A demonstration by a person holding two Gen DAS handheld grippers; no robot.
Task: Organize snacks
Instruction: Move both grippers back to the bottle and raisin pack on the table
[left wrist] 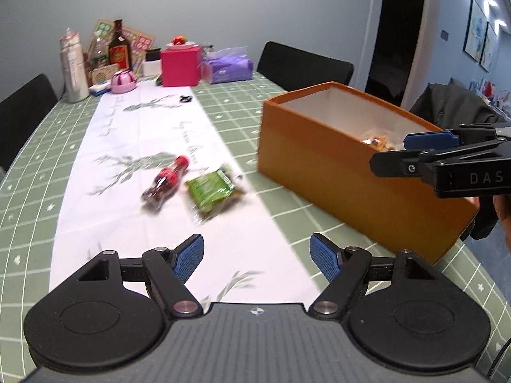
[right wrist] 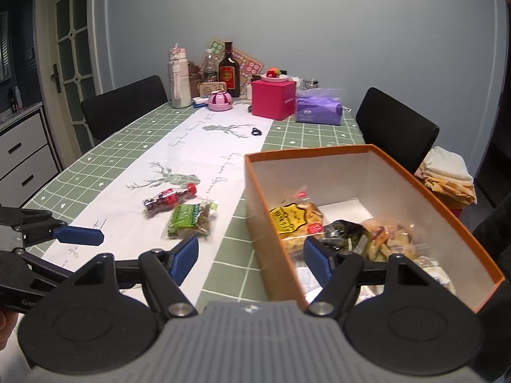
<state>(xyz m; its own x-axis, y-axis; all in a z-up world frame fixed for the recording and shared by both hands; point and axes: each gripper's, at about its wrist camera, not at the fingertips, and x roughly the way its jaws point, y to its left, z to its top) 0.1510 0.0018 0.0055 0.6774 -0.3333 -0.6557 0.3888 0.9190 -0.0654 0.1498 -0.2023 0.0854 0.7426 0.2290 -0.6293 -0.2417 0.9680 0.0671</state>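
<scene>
A small red-capped bottle of dark sweets (left wrist: 166,180) (right wrist: 169,199) and a green snack packet (left wrist: 214,191) (right wrist: 190,220) lie side by side on the white table runner (left wrist: 127,146). An orange box (left wrist: 319,156) (right wrist: 265,229) stands to their right, with several snack bags (right wrist: 338,229) inside. My left gripper (left wrist: 257,252) is open and empty, hovering above the runner short of the packet; it also shows in the right wrist view (right wrist: 80,235). My right gripper (right wrist: 250,257) is open and empty above the box's near left wall; it also shows in the left wrist view (left wrist: 415,151).
The table has a green checked cloth (left wrist: 28,172). At its far end stand bottles (left wrist: 119,46), a pink box (left wrist: 181,65), a purple tissue pack (left wrist: 228,67) and a pink pot (left wrist: 123,81). Black chairs (left wrist: 303,63) (right wrist: 124,105) flank the table.
</scene>
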